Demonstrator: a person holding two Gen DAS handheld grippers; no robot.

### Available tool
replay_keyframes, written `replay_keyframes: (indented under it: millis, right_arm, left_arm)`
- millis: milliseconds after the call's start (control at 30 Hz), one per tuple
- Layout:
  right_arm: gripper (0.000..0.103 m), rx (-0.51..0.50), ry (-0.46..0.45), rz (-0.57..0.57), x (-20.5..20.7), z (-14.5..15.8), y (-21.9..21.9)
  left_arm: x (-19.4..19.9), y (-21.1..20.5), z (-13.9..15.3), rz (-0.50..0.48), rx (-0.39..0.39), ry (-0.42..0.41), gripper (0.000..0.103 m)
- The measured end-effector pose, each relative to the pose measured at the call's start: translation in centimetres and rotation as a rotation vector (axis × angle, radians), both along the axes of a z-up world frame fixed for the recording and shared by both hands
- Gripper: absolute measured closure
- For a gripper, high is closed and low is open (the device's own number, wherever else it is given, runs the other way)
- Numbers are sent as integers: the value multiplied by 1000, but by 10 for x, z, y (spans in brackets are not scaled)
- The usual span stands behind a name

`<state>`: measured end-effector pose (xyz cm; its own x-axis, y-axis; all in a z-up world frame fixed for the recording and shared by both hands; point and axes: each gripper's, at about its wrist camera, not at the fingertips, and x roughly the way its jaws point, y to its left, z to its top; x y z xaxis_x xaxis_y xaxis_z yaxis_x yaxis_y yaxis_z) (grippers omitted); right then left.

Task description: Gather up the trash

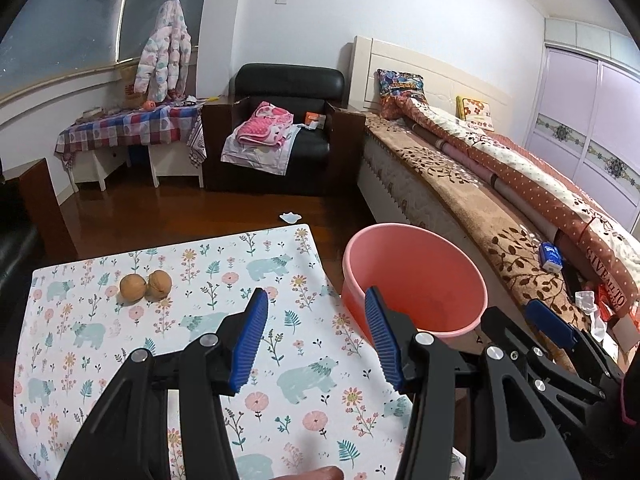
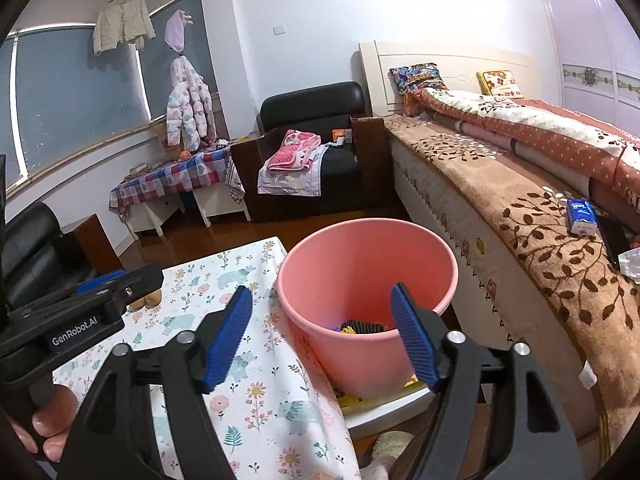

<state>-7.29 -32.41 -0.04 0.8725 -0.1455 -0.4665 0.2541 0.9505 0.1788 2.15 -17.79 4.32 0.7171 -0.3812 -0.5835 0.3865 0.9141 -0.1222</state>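
Some trash already lies in the pink bucket (image 2: 360,280): the right wrist view shows dark and yellow scraps (image 2: 358,326) at its bottom. Left to collect, by my reading, are the two walnuts (image 1: 146,285) on the bench (image 1: 200,340), well to the left of the bucket, and perhaps the white scrap (image 1: 290,217) on the floor beyond the bench's far edge; the clutter on the bed beside the bucket may or may not count. The left hand-held gripper (image 1: 316,336) hangs over the bench's right edge, just left of the bucket, tilted downward, its jaws apart with nothing between them. The right hand-held gripper (image 2: 326,338) is aimed down at the bucket's near rim, jaws wide apart and empty, which suits a piece just let go into the bucket. A thumb and fingers (image 2: 48,432) wrap the left handle at the lower left of the right wrist view.
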Motion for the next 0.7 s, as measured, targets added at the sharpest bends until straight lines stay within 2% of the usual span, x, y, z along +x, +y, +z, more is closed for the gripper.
replay_keyframes:
  millis: [700]
  right_arm:
    - [29, -25, -4, 16, -3, 0, 15]
  left_arm:
    - [-2, 16, -3, 25, -21, -2, 53]
